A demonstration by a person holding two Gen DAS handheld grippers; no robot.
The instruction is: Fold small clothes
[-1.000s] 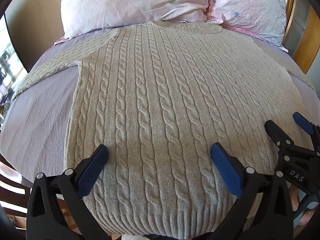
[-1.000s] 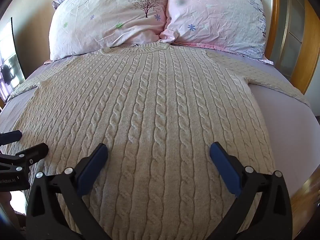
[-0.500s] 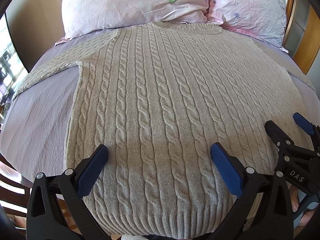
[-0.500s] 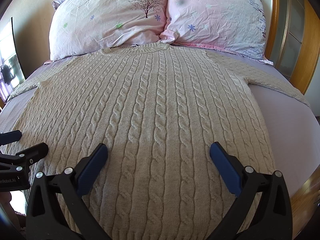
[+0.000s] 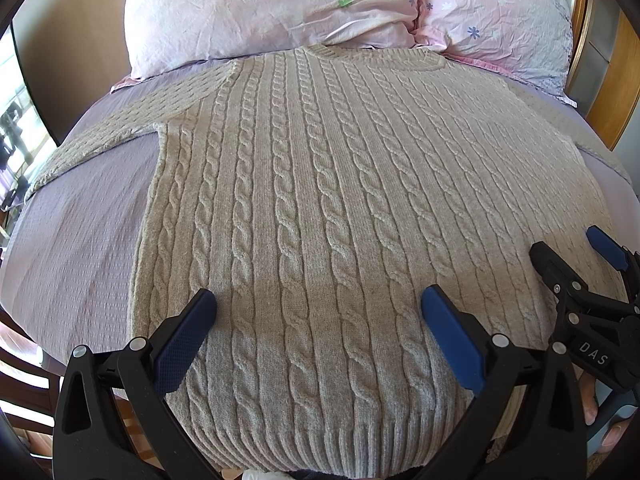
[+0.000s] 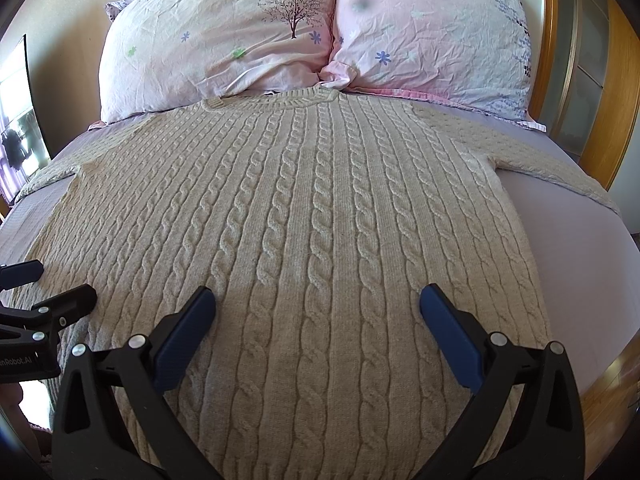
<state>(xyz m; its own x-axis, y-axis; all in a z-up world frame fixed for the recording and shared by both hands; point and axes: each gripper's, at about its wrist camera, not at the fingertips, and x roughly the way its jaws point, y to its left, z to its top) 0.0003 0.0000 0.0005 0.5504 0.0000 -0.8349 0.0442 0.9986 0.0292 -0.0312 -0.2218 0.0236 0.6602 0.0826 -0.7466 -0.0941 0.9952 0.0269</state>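
A beige cable-knit sweater (image 5: 320, 208) lies flat on the bed, neck toward the pillows, sleeves spread out to both sides; it also shows in the right wrist view (image 6: 312, 240). My left gripper (image 5: 318, 308) is open and empty, hovering over the sweater's lower left part near the ribbed hem. My right gripper (image 6: 316, 304) is open and empty over the lower right part. Each gripper shows at the edge of the other's view: the right one in the left wrist view (image 5: 576, 260), the left one in the right wrist view (image 6: 48, 288).
Two pink floral pillows (image 6: 224, 36) (image 6: 436, 32) lie at the head of the bed. The lilac sheet (image 5: 76, 236) shows at both sides of the sweater. A wooden headboard and frame (image 6: 604, 92) run along the right.
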